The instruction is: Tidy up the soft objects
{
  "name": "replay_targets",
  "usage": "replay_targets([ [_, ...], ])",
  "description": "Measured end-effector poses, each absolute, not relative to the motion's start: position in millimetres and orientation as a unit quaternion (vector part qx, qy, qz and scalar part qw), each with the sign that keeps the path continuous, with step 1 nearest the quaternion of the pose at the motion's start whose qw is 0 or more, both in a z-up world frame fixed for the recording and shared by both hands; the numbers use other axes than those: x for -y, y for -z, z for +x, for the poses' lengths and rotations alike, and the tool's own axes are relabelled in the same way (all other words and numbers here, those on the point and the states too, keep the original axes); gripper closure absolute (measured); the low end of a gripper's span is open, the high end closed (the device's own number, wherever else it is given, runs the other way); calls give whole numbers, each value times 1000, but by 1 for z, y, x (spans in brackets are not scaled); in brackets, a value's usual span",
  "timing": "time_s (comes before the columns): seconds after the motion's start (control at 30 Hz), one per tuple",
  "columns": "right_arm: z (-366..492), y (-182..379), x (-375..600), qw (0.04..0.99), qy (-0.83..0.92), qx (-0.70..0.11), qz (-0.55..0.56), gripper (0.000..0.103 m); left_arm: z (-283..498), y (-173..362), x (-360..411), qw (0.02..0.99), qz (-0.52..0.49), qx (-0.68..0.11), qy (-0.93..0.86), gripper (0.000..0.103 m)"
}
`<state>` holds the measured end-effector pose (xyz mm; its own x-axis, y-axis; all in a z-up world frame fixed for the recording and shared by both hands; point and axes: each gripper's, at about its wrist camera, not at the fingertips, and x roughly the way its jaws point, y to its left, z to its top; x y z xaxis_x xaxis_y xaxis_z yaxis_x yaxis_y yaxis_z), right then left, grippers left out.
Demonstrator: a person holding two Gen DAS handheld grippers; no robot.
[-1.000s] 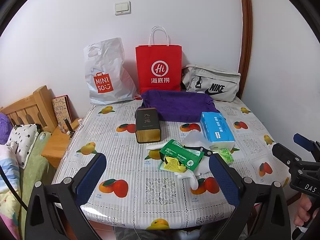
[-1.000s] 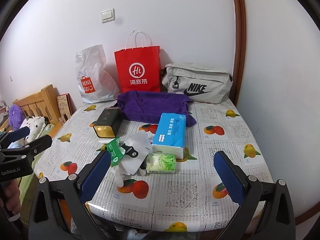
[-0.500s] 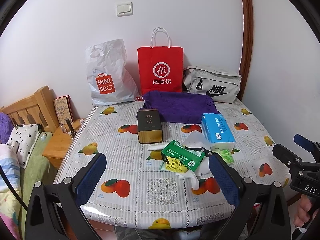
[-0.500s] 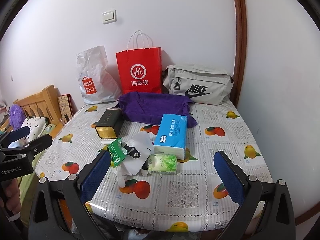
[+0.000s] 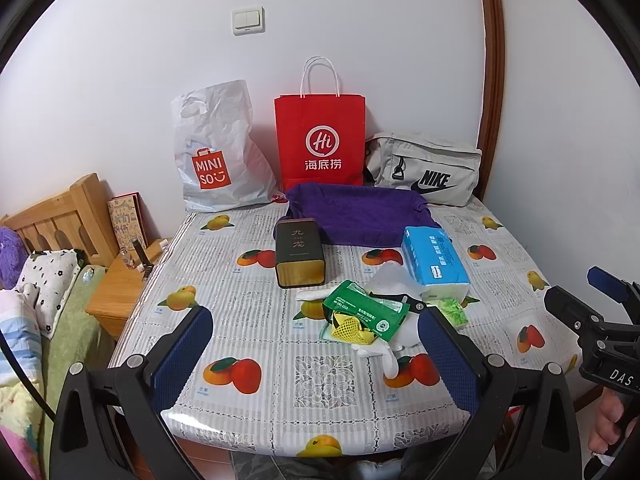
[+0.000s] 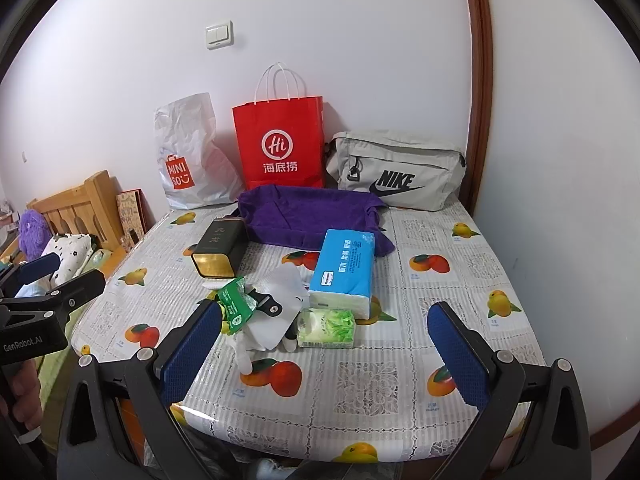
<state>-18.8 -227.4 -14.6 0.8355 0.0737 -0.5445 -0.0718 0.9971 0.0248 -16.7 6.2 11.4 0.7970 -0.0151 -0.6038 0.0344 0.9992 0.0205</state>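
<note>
A purple towel (image 5: 360,216) (image 6: 312,216) lies near the back of the table. In front of it sit a blue tissue pack (image 5: 434,258) (image 6: 344,272), a small green tissue pack (image 6: 327,328) (image 5: 452,312), a green wipes packet (image 5: 364,314) (image 6: 236,304) over a yellow mesh item (image 5: 348,326), and white socks with a black patch (image 6: 272,316) (image 5: 394,292). My left gripper (image 5: 316,360) hangs open over the near table edge, holding nothing. My right gripper (image 6: 324,356) is open too, above the front edge, just short of the pile.
A black and gold tin (image 5: 299,252) (image 6: 218,248) lies left of the pile. A white Miniso bag (image 5: 216,152), a red paper bag (image 5: 320,144) and a grey Nike bag (image 5: 428,172) line the wall. A wooden nightstand (image 5: 116,292) and bed stand on the left.
Both views have shifted slightly, as both grippers drifted a little; the objects on the table lie where they were. Both jaws stay wide.
</note>
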Motion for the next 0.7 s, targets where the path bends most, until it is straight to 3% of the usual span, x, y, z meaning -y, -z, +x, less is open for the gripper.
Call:
replay_targets([
  [0.7,-21,15,222,957,-42,-286,1,2,-19,-13,-9,948,17,-317,10,0],
])
